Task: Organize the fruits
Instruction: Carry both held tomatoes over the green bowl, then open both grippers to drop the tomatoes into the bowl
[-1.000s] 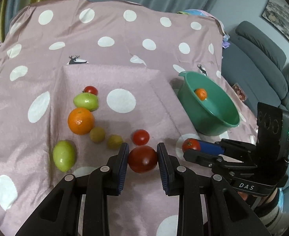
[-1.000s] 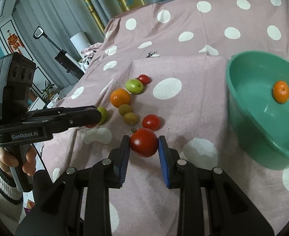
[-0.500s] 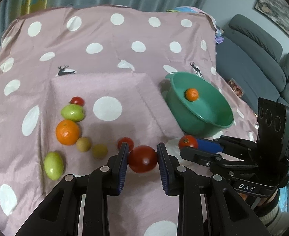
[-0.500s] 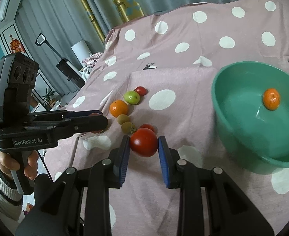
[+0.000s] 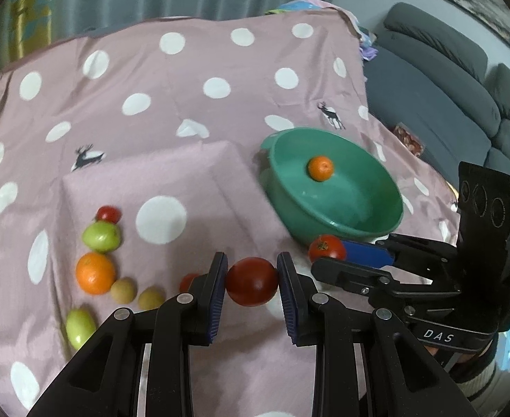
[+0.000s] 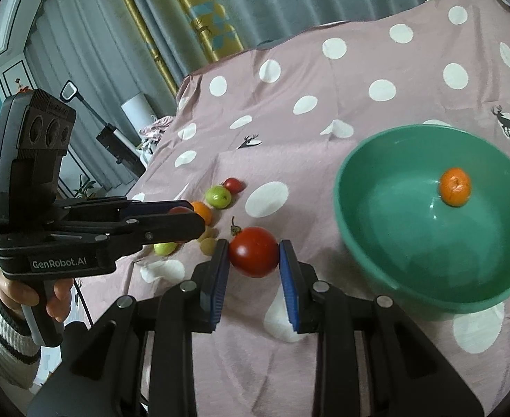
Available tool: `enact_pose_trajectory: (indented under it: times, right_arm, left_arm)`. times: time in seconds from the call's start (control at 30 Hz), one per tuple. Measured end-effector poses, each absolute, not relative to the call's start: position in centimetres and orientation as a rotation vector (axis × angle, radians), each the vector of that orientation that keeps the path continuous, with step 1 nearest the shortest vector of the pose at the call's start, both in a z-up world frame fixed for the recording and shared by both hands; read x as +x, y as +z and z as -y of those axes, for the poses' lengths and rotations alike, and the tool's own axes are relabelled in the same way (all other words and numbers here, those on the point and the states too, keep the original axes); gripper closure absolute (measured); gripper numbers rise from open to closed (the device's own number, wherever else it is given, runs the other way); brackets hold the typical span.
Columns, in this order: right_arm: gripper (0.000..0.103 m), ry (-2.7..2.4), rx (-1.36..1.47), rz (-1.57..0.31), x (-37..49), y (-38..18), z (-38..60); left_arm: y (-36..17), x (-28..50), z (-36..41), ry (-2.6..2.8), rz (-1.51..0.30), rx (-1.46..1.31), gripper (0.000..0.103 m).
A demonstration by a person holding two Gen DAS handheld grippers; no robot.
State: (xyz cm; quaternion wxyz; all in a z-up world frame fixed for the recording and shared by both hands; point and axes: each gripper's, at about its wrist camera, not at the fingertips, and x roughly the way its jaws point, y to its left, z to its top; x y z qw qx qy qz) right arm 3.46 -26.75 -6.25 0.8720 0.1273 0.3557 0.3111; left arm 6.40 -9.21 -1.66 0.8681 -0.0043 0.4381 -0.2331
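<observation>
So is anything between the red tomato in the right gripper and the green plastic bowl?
Nothing visible: the red tomato held in the right gripper faces bare pink cloth up to the green plastic bowl.

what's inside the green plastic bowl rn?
One small orange mandarin sits inside the green plastic bowl, nothing else visible. In the right wrist view its near wall hides part of the floor.

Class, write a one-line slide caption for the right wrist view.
Right gripper holds a red tomato near a green bowl containing one orange; more fruit waits on the spotted cloth.

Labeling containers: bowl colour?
Green bowl; right wrist view shows it best.
</observation>
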Motion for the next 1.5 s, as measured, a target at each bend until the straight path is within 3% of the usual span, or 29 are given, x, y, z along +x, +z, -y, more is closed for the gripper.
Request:
enact_pose_trajectory:
  times: [0.97,1.5]
  right_arm:
    - [0.073,0.435,0.333,-0.699,5.3,-7.1,34.6]
    - [0.071,0.366,0.297,-0.749,5.8,-8.4,34.9]
  left_arm:
    - [-2.2,11.7,18.8,-0.671,-0.923,0.039,0.073]
    - [-4.1,12.6,19.2,-0.655,-0.975,0.028,0.073]
